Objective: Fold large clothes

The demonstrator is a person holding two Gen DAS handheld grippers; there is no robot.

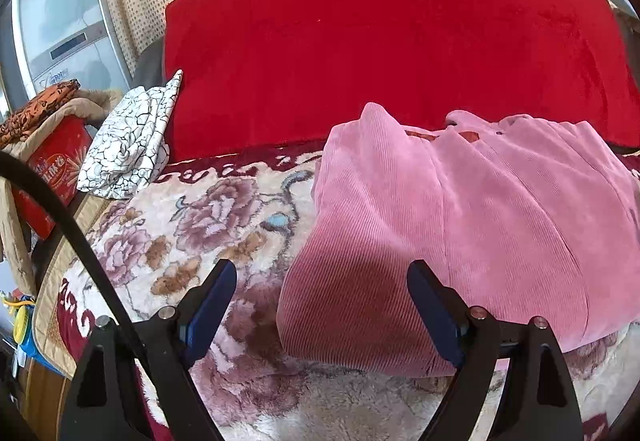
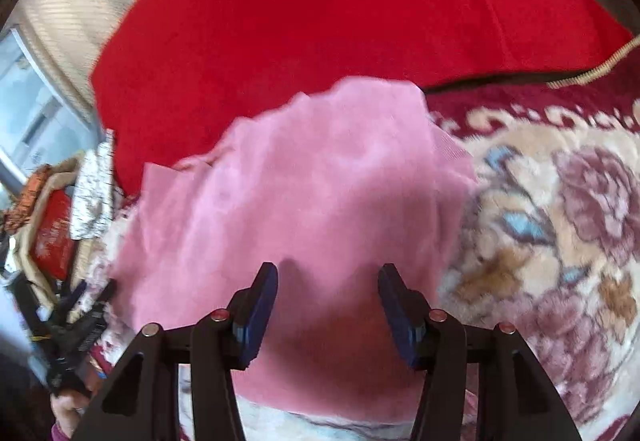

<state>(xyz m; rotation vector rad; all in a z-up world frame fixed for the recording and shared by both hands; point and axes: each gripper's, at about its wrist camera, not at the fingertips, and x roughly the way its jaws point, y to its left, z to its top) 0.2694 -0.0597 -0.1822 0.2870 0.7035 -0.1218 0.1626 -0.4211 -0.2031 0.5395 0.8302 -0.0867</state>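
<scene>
Right wrist view is motion-blurred; edges soft, fine texture lost. At its far left your left gripper (image 2: 76,325) and the hand (image 2: 66,407) holding it are smeared and cut by the frame; its jaws cannot be read there.

Left wrist view, sharp: at far left a red box (image 1: 52,165), print unreadable, sits in a tan padded wrap with an orange patterned cloth (image 1: 38,107) on top; box contents hidden. Next, a crumpled white cloth with black lines (image 1: 132,139), then the red blanket (image 1: 380,37) behind.

The pink corduroy garment (image 1: 460,225) lies folded on the floral blanket (image 1: 208,225); its right edge is cut off here, visible only in the right view.

Left gripper (image 1: 322,305): jaws wide, gripping nothing. Right gripper (image 2: 328,301): jaws half apart, empty, above the garment.
</scene>
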